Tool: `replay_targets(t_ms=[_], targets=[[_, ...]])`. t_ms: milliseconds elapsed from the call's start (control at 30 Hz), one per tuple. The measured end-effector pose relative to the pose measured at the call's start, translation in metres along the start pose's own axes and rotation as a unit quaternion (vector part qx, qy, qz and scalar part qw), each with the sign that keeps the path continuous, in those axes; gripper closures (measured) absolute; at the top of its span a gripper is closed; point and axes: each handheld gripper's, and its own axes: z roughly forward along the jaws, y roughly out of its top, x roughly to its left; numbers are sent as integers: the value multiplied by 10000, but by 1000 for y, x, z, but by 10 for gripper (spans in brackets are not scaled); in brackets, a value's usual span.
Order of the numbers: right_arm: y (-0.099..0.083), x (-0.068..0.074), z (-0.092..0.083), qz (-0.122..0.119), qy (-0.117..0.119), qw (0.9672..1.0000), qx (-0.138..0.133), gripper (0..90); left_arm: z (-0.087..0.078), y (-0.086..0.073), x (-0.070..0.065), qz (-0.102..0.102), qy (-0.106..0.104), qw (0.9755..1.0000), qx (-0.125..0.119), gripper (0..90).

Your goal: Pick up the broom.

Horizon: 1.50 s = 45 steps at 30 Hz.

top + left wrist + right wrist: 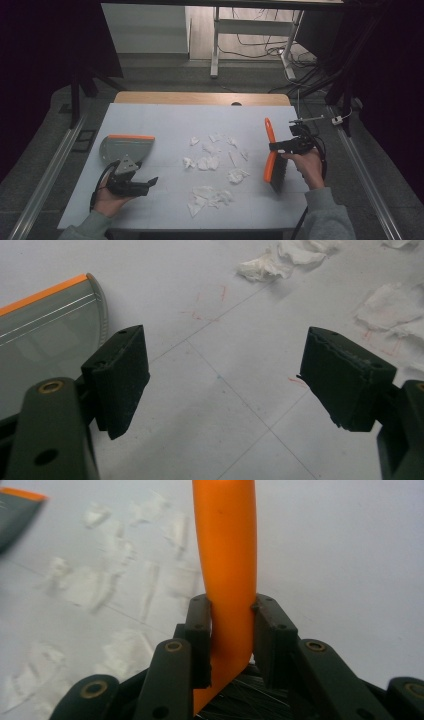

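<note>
Nothing is swept yet: we are leaving paper scraps [212,162] scattered. Our right gripper [289,145] is clamping the brush [271,157]; our left gripper [145,184] is gaping empty beside the dustpan [125,147]

One orange-handled brush [272,160] sits pinched between the right gripper's [231,645] jaws. One grey dustpan [126,147] with an orange edge lies just beside the left gripper's [225,385] spread jaws. About ten torn tissue scraps [212,162] lie scattered ahead of both sets of jaws.

Orange-handled brush [272,160] upright at the table's right — grey orange-edged dustpan [125,147] flat at left, torn tissue scraps [212,162] between.
</note>
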Motion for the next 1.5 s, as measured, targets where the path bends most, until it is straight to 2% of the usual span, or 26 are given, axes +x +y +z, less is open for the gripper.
replay_targets(t_ms=[33, 133, 233, 367, 433, 467, 500, 533, 767, 1167, 1267, 1367, 1500], targets=[[0, 0, 0, 0, 0, 10000, 0, 710, 1, 0, 0, -6, 5, 10000, 9, 207], [1, 9, -6, -99, 193, 9994, -261, 709, 2, 1, -1, -9, 44, 10000, 15, 207], [1, 10, -9, -57, 370, 9981, -499, 709, 2, 1, 0, -36, 67, 10000, -4, 210], [-1, 13, -12, -52, 558, 9953, -794, 709, 3, 1, 1, -67, 98, 9999, -14, 211], [-2, 17, -14, -101, 674, 9925, -1012, 709, 3, 2, 1, -68, 116, 9999, -19, 212], [-2, 17, -14, -101, 674, 9925, -1012, 709, 3, 2, 0, -70, 116, 9999, -20, 212], [-2, 19, -12, -105, 763, 9908, -1117, 708, 4, 3, 0, -70, 116, 9999, -26, 212], [-2, 19, -12, -105, 763, 9908, -1117, 708, 4, 3, 0, -62, 121, 9999, -24, 212], [-4, 28, -6, -33, 1020, 9852, -1376, 708, 4, 3, -1, -70, 127, 9999, -75, 213], [-4, 46, 5, -34, 1014, 9818, -1606, 708, 3, 5, -5, -40, 71, 9998, -191, 215], [-4, 51, 6, -31, 1119, 9799, -1651, 708, 3, 7, -7, -28, 35, 9997, -247, 215], [-4, 56, 8, -70, 1119, 9791, -1696, 708, 3, 11, -10, -2, -6, 9996, -294, 215], [-4, 65, 9, -71, 1188, 9763, -1807, 708, 5, 17, -15, 57, -63, 9994, -345, 215]])
